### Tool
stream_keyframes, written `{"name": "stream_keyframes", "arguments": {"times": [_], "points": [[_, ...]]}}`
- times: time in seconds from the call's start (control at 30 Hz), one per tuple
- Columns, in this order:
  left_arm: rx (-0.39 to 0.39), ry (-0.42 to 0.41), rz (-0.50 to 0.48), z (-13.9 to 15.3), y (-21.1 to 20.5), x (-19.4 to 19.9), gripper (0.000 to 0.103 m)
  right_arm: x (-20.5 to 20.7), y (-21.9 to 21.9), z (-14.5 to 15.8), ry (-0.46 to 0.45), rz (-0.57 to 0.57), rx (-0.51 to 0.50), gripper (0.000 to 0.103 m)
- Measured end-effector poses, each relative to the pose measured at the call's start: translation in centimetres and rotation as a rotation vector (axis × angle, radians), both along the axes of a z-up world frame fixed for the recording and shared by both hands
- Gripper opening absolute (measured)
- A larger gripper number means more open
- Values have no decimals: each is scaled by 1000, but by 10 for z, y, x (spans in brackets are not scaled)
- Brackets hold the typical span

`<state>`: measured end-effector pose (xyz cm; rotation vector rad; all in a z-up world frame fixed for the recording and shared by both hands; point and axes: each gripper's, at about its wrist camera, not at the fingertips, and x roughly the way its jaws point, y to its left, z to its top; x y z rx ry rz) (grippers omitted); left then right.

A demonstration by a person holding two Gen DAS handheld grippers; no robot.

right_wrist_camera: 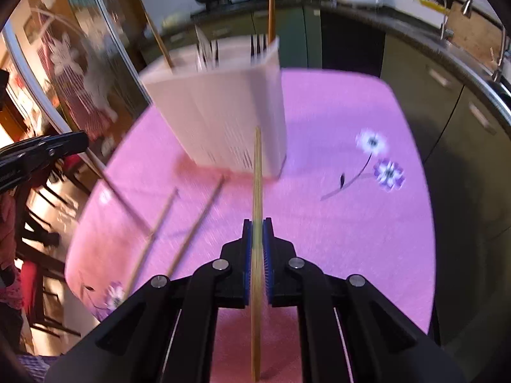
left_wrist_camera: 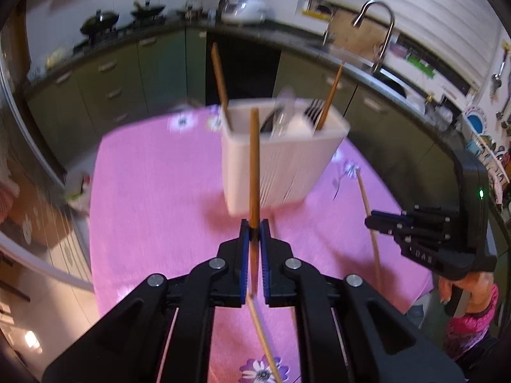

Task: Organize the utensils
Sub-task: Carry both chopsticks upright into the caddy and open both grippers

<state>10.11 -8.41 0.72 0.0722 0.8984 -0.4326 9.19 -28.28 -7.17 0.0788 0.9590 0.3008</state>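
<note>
Left gripper clenches dark chopstick; right gripper clenches pale chopstick. Risk: your tips strike holder rim, center frame, tipping it.

Pink tablecloth with purple-white flower prints covers the table. Behind it: L-shaped run of green cabinets under a dark countertop. Two black woks on the stove at the left end, white rice cooker in the corner, bottles beside it. Gooseneck steel faucet over the sink on the right. Ladles hang on the far-right wall. Both views motion-blurred.
</note>
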Motion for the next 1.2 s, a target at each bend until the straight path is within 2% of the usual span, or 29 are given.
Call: {"name": "stream_keyframes", "arguments": {"times": [0.17,0.4,0.6,0.77,1.0,1.2], "points": [[-30,-87,-11,46,-9,6,7,-13,-7,41,-100,-12,48,7],[-56,-226,0,113,-23,20,7,-16,-13,76,-173,-21,90,7],[-78,-288,18,140,-30,37,7,-10,-15,91,-192,-2,105,7],[-65,-273,33,129,-38,58,7,-10,-12,104,-217,6,98,7],[2,-185,62,71,-44,90,7,-7,-12,148,-313,6,96,7],[39,-113,56,27,-46,102,7,5,-12,190,-392,-3,109,7]]}}
